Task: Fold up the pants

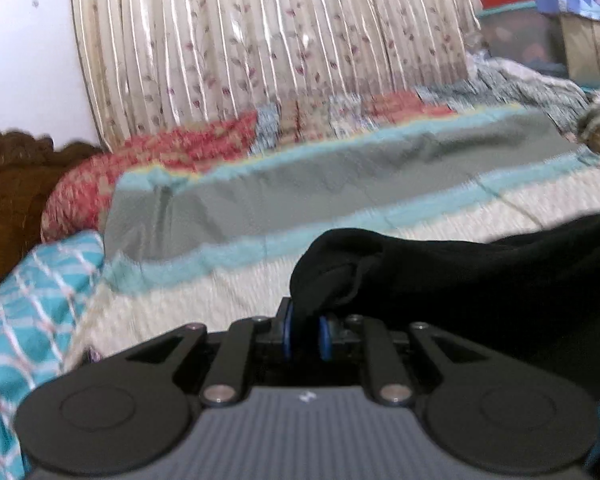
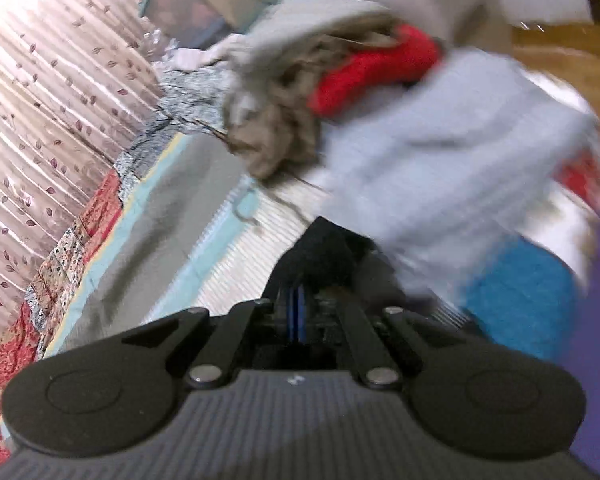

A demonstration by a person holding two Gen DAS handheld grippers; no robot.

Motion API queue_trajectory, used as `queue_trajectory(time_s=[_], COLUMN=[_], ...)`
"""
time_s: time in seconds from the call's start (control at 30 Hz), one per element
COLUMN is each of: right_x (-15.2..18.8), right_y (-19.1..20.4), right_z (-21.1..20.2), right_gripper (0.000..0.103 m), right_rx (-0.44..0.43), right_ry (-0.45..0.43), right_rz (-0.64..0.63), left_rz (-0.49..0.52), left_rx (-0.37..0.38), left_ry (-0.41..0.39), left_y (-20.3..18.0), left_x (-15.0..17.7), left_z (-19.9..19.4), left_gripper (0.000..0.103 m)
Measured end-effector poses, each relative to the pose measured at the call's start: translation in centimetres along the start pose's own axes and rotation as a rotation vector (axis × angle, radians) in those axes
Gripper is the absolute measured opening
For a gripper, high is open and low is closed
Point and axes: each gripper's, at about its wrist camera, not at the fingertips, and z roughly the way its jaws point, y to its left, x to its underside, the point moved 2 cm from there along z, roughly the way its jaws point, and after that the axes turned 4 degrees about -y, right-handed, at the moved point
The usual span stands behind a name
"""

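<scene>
On the bed, near the lower middle of the left wrist view, the black pants (image 1: 480, 280) rise in a bunched fold straight out of the left gripper (image 1: 306, 334), whose blue pads (image 1: 287, 336) are closed on the cloth. From that pinch the fabric spreads to the right and runs off the right edge, lying over the cream ribbed bedspread (image 1: 220, 292).

In the right wrist view a smaller knot of the same black pants (image 2: 320, 256) sits just ahead of the right gripper (image 2: 300, 316); its blue pads (image 2: 296, 312) are pressed close together with the cloth caught between them, though motion blur softens the detail.

The bedspread carries a broad grey band (image 1: 340, 176) edged in light blue, running left to right across the bed. Beyond it lies a red patterned quilt (image 1: 172, 148), and behind that hangs a cream pleated curtain (image 1: 260, 40) with small leaf prints. A carved wooden headboard (image 1: 8, 184) shows at far left, with a teal checked cloth (image 1: 32, 320) near the left corner.

Only the right wrist view shows the pile of other clothes: a pale grey garment (image 2: 440, 168), a red one (image 2: 372, 68), a tan one (image 2: 276, 136) and a blue one (image 2: 520, 300). Only the left wrist view shows stacked boxes (image 1: 540, 32) at far right.
</scene>
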Motion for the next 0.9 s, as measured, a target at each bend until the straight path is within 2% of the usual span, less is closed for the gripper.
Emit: queue_trajectory(time_s=[0.1, 0.17, 0.2, 0.23, 0.27, 0.3, 0.33, 0.43, 0.47, 0.53, 0.63, 0.73, 0.77, 0.8, 0.83, 0.9], right_x=[3.1, 4.8, 5.3, 5.5, 5.4, 5.2, 4.8, 3.8, 3.6, 3.6, 5.3, 9.0, 10.7, 12.5, 14.4, 18.6], right_y=[-5.2, -7.6, -8.4, -8.7, -8.8, -8.7, -8.1, -6.0, -5.1, -3.0, 0.4, 4.7, 6.4, 8.1, 9.8, 13.0], right_z=[-1.4, -1.3, -1.2, -1.3, -1.5, -1.8, -2.1, -3.9, -4.4, -5.3, -5.2, -3.8, -3.1, -2.7, -2.2, -1.5], right_gripper=[0.005, 0.003, 0.0, 0.004, 0.012, 0.031, 0.04, 0.04, 0.04, 0.04, 0.04, 0.04, 0.04, 0.04, 0.04, 0.039], right_rx=[0.039, 0.132, 0.147, 0.128, 0.127, 0.158, 0.19, 0.279, 0.279, 0.221, 0.109, -0.045, -0.091, -0.13, -0.174, -0.261], right_ry=[0.053, 0.091, 0.095, 0.084, 0.072, 0.063, 0.037, -0.097, -0.131, -0.165, -0.139, -0.016, 0.03, 0.068, 0.111, 0.201], right_rz=[0.085, 0.105, 0.109, 0.126, 0.149, 0.151, 0.119, -0.025, -0.059, -0.121, -0.22, -0.346, -0.394, -0.439, -0.492, -0.593], left_rz=[0.023, 0.042, 0.055, 0.068, 0.082, 0.088, 0.082, 0.03, -0.009, -0.154, -0.417, -0.645, -0.699, -0.753, -0.812, -0.884], left_rx=[0.025, 0.031, 0.031, 0.03, 0.029, 0.024, 0.024, 0.025, 0.028, 0.052, 0.057, 0.071, 0.088, 0.116, 0.156, 0.234], left_ry=[0.069, 0.121, 0.142, 0.155, 0.166, 0.176, 0.175, 0.161, 0.159, 0.153, 0.128, 0.13, 0.146, 0.17, 0.198, 0.234], left_y=[-1.0, -1.8, -2.1, -2.2, -2.3, -2.4, -2.2, -0.8, 0.1, 2.6, 7.5, 11.5, 12.3, 12.8, 13.2, 13.2], left_x=[3.2, 5.3, 6.3, 6.9, 7.3, 7.7, 7.7, 7.5, 7.4, 7.1, 6.6, 6.5, 6.5, 6.7, 7.0, 7.5], left_z=[-1.0, -1.2, -1.3, -1.5, -1.7, -2.0, -2.4, -4.1, -4.7, -6.0, -6.8, -5.7, -4.8, -4.0, -2.9, -0.8], left_gripper=[0.013, 0.015, 0.016, 0.019, 0.022, 0.024, 0.027, 0.034, 0.037, 0.042, 0.055, 0.063, 0.069, 0.075, 0.085, 0.087])
